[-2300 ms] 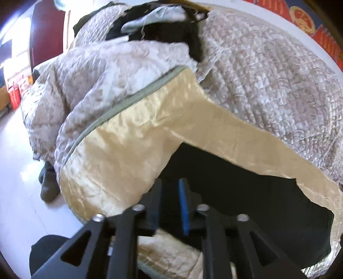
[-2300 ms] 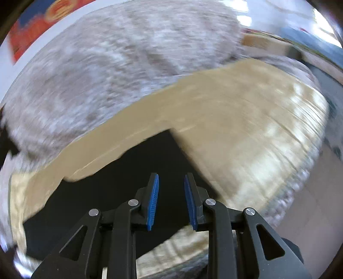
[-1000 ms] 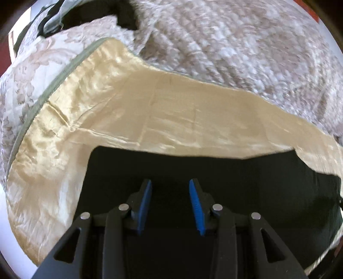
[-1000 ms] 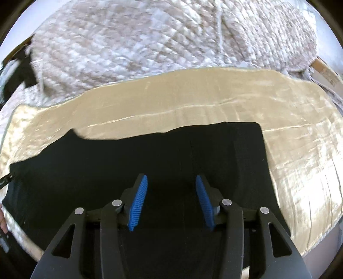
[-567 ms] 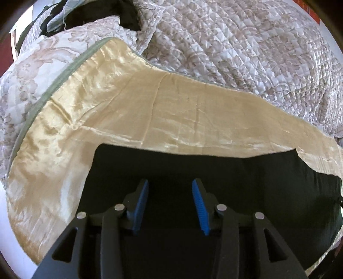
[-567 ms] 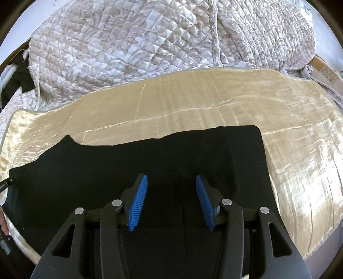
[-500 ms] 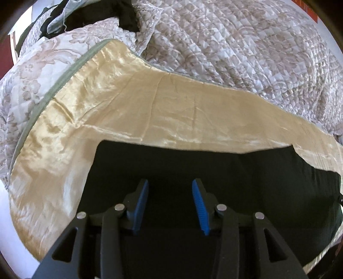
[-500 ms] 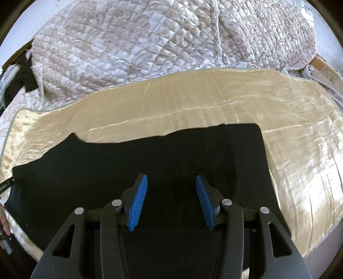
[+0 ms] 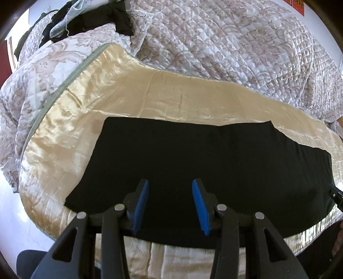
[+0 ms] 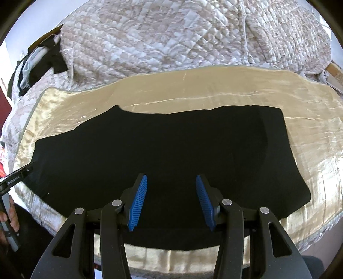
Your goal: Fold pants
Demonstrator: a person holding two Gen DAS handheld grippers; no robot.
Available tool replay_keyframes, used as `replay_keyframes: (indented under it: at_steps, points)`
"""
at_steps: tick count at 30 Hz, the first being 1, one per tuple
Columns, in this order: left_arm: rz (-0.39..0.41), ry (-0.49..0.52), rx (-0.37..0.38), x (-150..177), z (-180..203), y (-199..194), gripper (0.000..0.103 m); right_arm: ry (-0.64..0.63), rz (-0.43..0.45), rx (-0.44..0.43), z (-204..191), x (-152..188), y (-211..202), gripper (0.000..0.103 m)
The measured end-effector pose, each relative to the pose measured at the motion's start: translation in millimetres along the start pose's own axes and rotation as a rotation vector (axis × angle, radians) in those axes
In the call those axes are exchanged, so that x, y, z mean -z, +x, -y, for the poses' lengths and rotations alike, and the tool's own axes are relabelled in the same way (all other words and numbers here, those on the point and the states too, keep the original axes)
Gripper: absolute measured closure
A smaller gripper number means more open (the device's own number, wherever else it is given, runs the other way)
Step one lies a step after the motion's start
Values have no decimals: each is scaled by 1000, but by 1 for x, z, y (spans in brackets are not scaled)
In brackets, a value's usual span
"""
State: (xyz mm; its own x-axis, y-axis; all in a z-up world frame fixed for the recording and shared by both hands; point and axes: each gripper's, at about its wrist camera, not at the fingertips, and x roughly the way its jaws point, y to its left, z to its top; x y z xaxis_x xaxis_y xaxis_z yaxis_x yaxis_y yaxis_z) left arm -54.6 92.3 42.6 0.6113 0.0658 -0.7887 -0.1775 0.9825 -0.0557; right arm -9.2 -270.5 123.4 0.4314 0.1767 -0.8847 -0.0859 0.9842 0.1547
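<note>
The black pants [image 9: 203, 158] lie flat in a long folded strip on the shiny gold cloth [image 9: 150, 96] over the bed. They also show in the right wrist view [image 10: 160, 146]. My left gripper [image 9: 170, 193] is open and empty, above the strip's near edge toward its left end. My right gripper [image 10: 171, 188] is open and empty, above the near edge toward the right end. The left gripper's tip [image 10: 19, 173] shows at the left edge of the right wrist view.
A quilted floral bedspread [image 9: 235, 47] is heaped behind the gold cloth [image 10: 214, 85]. A pile of dark and pale clothes [image 9: 90, 17] lies at the far left corner of the bed. White floor [image 9: 12, 214] lies off the bed's left edge.
Both grippers have opened wider and pulled back and up from the pants. The pants now lie flat and still, with more of the near edge and gold cloth in view.
</note>
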Motion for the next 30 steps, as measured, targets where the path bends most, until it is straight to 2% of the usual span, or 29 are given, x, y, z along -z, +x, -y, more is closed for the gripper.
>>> replay_keyframes:
  at_steps: [9,21,30]
  points:
    - [-6,-28,-24,6,-15,-3,58,-25,-29,-39,-12,11,-1,55]
    - [4,-80,-46,0,-38,-6,58,-38,-33,-56,-19,8,-2,55]
    - [12,-155,-129,-1,-76,6,44,-64,-41,-73,-29,6,2,55]
